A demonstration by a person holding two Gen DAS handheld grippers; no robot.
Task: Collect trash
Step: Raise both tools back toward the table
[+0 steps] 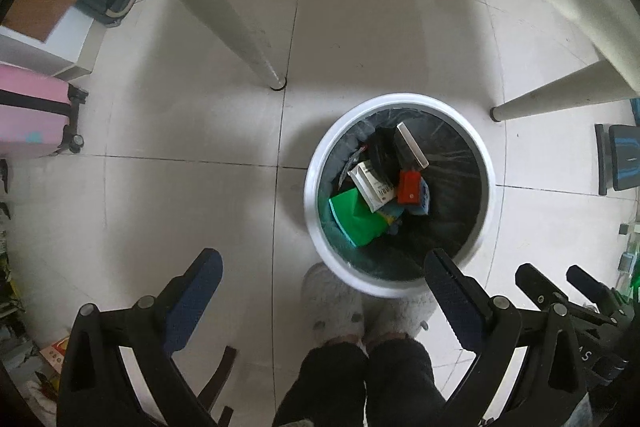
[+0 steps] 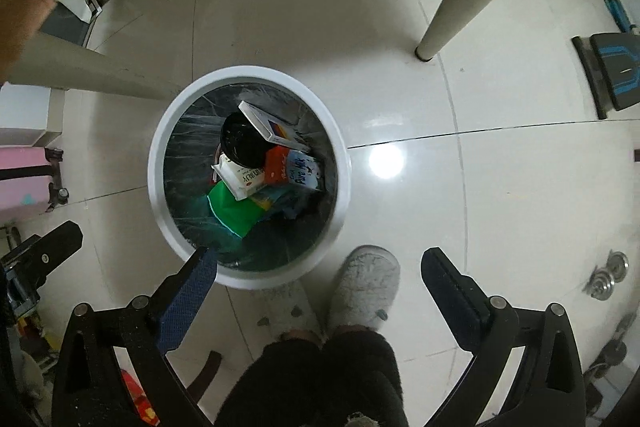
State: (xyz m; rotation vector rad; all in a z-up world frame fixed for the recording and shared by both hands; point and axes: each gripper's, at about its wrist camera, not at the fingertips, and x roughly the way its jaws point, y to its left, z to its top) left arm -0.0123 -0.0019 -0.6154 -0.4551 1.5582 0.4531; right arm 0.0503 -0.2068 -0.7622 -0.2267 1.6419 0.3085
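Trash: a white round plastic bin (image 1: 400,287) lined with a dark bag is seen on the pale tiled floor (image 1: 180,195), ahead of and below both hand-held grippers; cartons lie heaped inside.
Contents: a green flat packet (image 1: 354,215), a white printed carton (image 1: 372,185), a red small box (image 1: 408,187) and a blue-and-white milk carton (image 2: 304,173) are piled toward the near side.
Left hand-held gripper (image 1: 324,279): jaws spread wide, nothing held; the bin lies ahead and to its right.
Right hand-held gripper (image 2: 320,267): jaws spread wide, nothing held; the bin lies ahead and to its left.
Risk, tipping: the bin rim could be knocked by a lowered finger, since one finger of each hand-held gripper overlaps the rim in view.
Risk, footing: grey fluffy slippers (image 2: 366,287) stand just beside the bin base, so it could be kicked.
Risk, overflow: a tall white-edged box (image 2: 268,125) leans up inside; further items could slide off it.
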